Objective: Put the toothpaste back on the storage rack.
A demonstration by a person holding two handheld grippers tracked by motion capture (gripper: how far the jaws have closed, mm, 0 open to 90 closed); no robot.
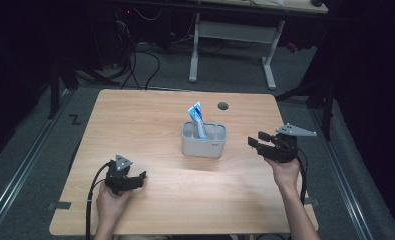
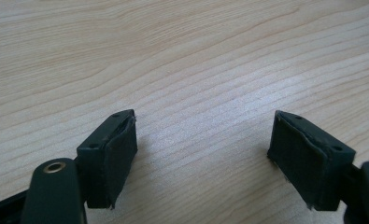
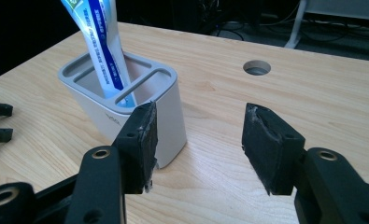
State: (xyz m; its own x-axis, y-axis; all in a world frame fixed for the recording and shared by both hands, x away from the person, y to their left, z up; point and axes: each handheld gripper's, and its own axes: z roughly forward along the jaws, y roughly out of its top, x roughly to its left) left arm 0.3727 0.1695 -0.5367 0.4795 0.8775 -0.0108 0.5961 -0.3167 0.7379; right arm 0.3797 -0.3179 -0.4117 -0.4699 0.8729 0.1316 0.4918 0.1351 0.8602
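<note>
**High view: tube upright in the holder, both my claws empty**

High view puts the toothpaste tube (image 1: pixel 197 119) near the middle of the wooden table (image 1: pixel 150 115), standing in a pale grey holder (image 1: pixel 203 146). Its long axis runs close to vertical, with a slight lean toward the left of that view. The flat crimped end points up and clears the rim, while the lower end sits down inside the holder, so I cannot tell what that end looks like. The tube is white with a blue stripe running along its length.

From my right gripper view the tube (image 3: pixel 100 44) stands in the compartment of the holder (image 3: pixel 166 116) on the far left side as I look at it, leaning away to the upper left, and the slot beside it is empty. A round hole (image 3: pixel 256 67) in the table lies well beyond the holder.

My right claw (image 1: pixel 255 142) hovers just to the right of the holder, pointing toward it, not touching it. Its jaws stand wide apart with nothing between them, and one pad (image 3: pixel 142 140) lines up in front of the holder's near corner.

My left claw (image 1: pixel 137 179) rests low at the near left part of the table, well apart from the holder. Its jaws are spread wide too, with bare wood (image 2: pixel 196 93) between the pads (image 2: pixel 121 154).
</note>
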